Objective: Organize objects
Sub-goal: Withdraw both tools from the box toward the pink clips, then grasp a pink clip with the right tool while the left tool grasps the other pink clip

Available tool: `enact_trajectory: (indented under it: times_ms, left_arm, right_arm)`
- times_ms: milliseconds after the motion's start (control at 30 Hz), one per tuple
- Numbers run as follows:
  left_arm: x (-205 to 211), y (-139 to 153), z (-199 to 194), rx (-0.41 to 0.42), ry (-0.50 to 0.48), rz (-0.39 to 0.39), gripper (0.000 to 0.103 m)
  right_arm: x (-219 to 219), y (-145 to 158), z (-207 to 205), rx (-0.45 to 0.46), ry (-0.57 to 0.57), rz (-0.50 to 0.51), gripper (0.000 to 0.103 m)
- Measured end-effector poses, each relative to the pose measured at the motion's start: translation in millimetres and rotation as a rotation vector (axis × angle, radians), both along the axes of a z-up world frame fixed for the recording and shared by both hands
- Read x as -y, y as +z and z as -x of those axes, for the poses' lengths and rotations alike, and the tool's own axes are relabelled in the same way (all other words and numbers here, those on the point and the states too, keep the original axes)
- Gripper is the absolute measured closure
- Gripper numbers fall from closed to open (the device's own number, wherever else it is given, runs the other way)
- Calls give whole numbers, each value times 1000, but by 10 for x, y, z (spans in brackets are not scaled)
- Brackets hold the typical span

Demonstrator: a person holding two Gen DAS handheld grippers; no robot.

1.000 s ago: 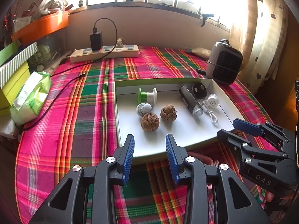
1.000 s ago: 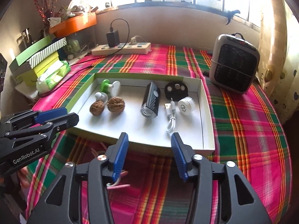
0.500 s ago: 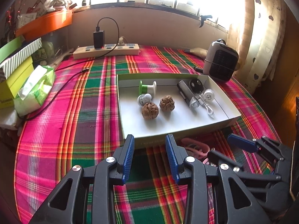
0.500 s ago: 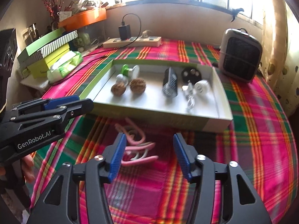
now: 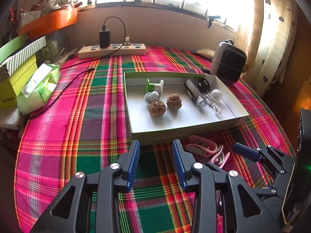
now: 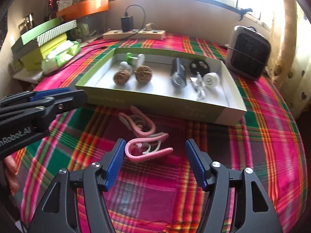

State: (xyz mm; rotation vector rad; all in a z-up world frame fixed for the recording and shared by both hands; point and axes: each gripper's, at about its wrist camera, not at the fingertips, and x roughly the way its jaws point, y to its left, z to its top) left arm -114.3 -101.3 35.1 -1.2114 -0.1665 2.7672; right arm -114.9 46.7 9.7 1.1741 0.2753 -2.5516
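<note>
A shallow green-sided box [image 5: 184, 134] [image 6: 155, 102] lies on the plaid cloth. It holds two walnuts [image 5: 157, 108] [image 6: 143, 73], a green-and-white spool [image 5: 154, 85], a small white piece [image 5: 151, 97], a grey flashlight [image 5: 194, 93] [image 6: 177, 73], a black disc [image 5: 203, 83], a white round cap [image 6: 210, 80] and a white cable [image 5: 214, 108]. Pink ear-hook earphones [image 6: 144, 134] [image 5: 204, 149] lie on the cloth just in front of the box. My right gripper [image 6: 153, 163] is open and empty, right behind the earphones. My left gripper [image 5: 156, 163] is open and empty, near the box's front left.
A small grey heater [image 5: 228, 62] [image 6: 247, 52] stands at the box's far right. A power strip with a black charger [image 5: 111, 48] lies at the back. A green tissue pack [image 5: 38, 89] and stacked boxes [image 5: 17, 62] are at the left. A black cable [image 5: 58, 97] crosses the cloth.
Both grippers have pulled back from the box toward the table's near side. The pink earphones have come into view in front of the box, and the right gripper's fingers stand wider apart.
</note>
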Motion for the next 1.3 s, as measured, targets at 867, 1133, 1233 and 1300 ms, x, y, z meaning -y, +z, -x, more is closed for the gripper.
enact_trajectory:
  times_ms: [867, 1133, 1233, 1300]
  left_arm:
    - [-157, -77, 10, 41, -40, -10, 70]
    - [-167, -101, 21, 51, -32, -11, 70]
    - [-168, -112, 12, 56, -33, -10, 70]
    - [-164, -118, 0, 59, -32, -11, 70]
  right_arm:
    - [-391, -51, 98, 48, -41, 30, 39]
    - [-365, -26, 133, 42, 8, 34, 80]
    - [-307, -12, 165, 44, 43, 47, 80]
    - [-262, 1, 166, 44, 69, 51, 80]
